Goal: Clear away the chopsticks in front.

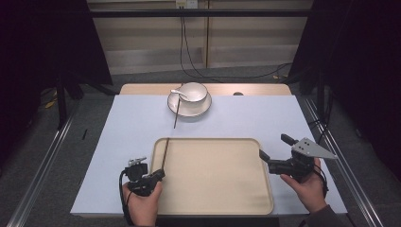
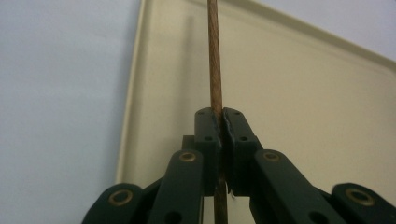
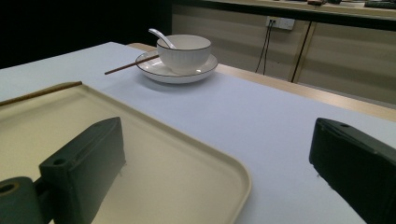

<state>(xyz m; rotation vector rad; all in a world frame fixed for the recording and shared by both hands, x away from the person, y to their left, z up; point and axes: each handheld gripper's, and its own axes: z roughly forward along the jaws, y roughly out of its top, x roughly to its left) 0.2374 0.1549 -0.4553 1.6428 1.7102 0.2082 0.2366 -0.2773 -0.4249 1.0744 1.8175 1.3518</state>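
A beige tray (image 1: 213, 189) lies at the near middle of the table. My left gripper (image 1: 158, 175) sits at the tray's near left corner, shut on a brown chopstick (image 1: 165, 152) that runs along the tray's left side; the left gripper view shows this chopstick (image 2: 214, 60) pinched between the jaws. A second chopstick (image 1: 176, 116) leans on the white plate (image 1: 204, 109) under a white bowl (image 1: 194, 92) holding a spoon (image 1: 178, 93). My right gripper (image 1: 272, 149) is open at the tray's right edge, empty.
A pale blue cover (image 1: 127, 127) lies over the table, with a wooden strip (image 1: 255, 89) at the far edge. Cables hang on the wall behind. Metal rails run along the floor on both sides.
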